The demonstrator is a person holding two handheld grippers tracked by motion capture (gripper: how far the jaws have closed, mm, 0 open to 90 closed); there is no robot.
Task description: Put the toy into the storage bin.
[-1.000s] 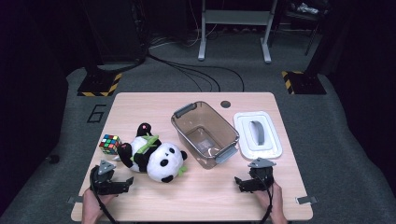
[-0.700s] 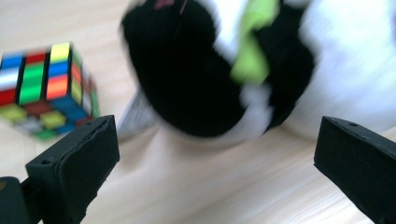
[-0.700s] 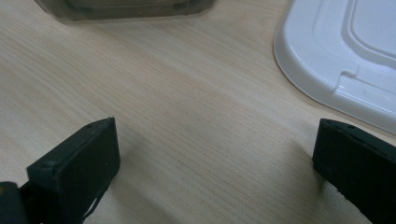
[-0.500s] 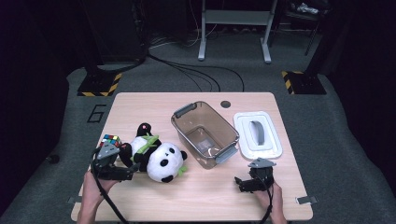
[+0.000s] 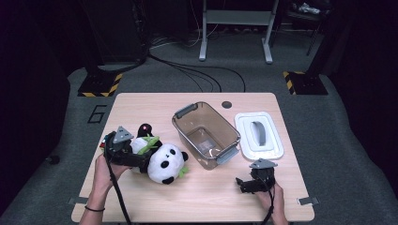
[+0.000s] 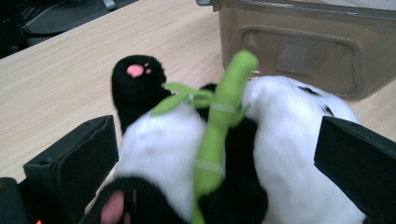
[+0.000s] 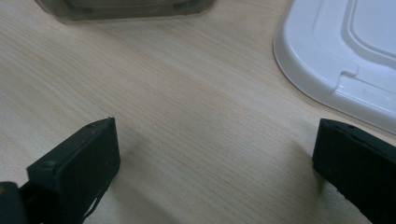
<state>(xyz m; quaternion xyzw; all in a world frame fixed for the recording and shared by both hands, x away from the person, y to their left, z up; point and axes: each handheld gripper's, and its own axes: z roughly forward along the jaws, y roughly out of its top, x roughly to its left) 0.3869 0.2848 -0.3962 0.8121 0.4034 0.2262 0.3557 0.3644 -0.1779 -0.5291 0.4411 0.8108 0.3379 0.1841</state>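
Panda lay on its back on the desk, just left of the bin, green bamboo stalk across its belly. Left tongs were open wide, one jaw either side of the body with the white belly between them; no squeeze on the plush was visible, so this read as lining up a grasp, not a hold. Approach came from the side of the panda away from the bin, probably so the toy could be lifted straight toward the bin. Bin sat open, empty as far as could be seen, mouth up, ready to take something. White lid lay flat just right of the bin, off and out of the way, likely for closing afterward. Right tongs were open too, gripping nothing, low over bare desk on the near side of the bin, close to the lid's near edge, parked, probably waiting for the lid. Plush is soft, so the jaws would likely sink in before gripping.
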